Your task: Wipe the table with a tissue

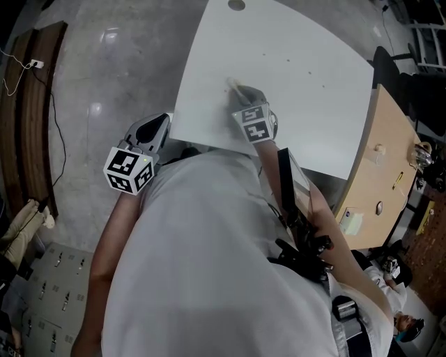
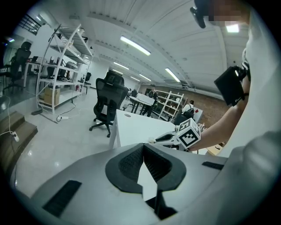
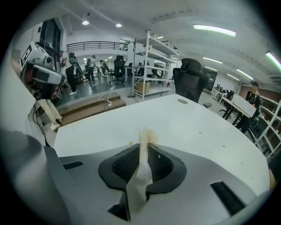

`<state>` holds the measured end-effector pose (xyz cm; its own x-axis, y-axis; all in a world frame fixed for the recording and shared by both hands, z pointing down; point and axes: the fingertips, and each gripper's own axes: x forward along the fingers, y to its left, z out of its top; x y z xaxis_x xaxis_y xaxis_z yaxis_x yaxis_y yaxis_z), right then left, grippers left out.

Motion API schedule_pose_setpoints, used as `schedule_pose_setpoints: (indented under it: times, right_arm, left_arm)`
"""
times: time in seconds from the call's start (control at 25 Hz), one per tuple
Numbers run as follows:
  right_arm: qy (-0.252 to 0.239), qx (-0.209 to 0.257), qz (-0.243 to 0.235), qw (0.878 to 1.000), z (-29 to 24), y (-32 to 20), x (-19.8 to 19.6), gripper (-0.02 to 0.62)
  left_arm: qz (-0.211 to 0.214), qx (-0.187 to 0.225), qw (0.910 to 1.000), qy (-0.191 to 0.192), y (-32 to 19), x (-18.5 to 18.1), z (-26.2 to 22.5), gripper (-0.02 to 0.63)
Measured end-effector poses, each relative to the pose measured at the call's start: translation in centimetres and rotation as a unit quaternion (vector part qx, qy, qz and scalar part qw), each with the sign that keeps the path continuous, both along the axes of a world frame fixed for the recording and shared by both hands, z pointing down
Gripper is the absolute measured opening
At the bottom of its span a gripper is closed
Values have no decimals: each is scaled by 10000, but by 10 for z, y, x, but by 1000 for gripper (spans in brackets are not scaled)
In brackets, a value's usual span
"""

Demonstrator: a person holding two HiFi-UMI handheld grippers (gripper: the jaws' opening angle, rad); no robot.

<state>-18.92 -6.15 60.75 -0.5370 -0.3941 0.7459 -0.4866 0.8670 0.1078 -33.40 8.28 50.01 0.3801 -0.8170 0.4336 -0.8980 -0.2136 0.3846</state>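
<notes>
A white table [image 1: 293,70] fills the upper middle of the head view. My right gripper [image 1: 240,96] hovers over its near part, shut on a twisted white tissue [image 1: 235,88]. In the right gripper view the tissue [image 3: 146,137] sticks out past the jaws with a yellowish stained tip, just above the table [image 3: 184,127]. A few small specks [image 3: 199,132] dot the surface ahead. My left gripper [image 1: 162,124] hangs off the table's left edge over the floor. Its jaws meet at the tips with nothing held [image 2: 142,146], and it looks toward the table [image 2: 131,129] and the right gripper [image 2: 169,138].
A wooden desk [image 1: 390,167] with small items adjoins the table on the right. A black office chair [image 2: 107,103] stands at the table's far end, beside white shelving [image 2: 66,66]. A cable hole [image 1: 236,5] marks the far edge. A wooden step [image 1: 35,104] lies at left.
</notes>
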Motion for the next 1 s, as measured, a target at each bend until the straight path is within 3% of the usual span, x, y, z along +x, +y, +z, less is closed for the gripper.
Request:
schedule_pose_setpoints:
  times: [0.32,0.48,0.6,0.72,0.84,1.0]
  right_arm:
    - [312,86,-1185,9924,3,53,-36,60]
    - [240,-97,-1527,9879,3,77,-44,60]
    - [-210,-860,-1766,9803,2,102,-50,60]
    - [-1086,-1792,-1675,9634,-16,119,-55,60]
    - [-1823,-2105,-1379,9505,-36,120,-54,60]
    - [-2324,-2201,-872,9434,-52,115,-26,60]
  left_arm:
    - [30,20,10000,46,-4,-7,2,6]
    - [210,26,9998,23,-7,-2,1,6]
    - [347,20,9994,17,-12,3,1,6]
    - [548,41,9985,-3,-18,10,-2,6]
    - [803,62,9967,-51,-27,21,-3,6]
    - [1110,86,9938,-56,-37,45,-6,6]
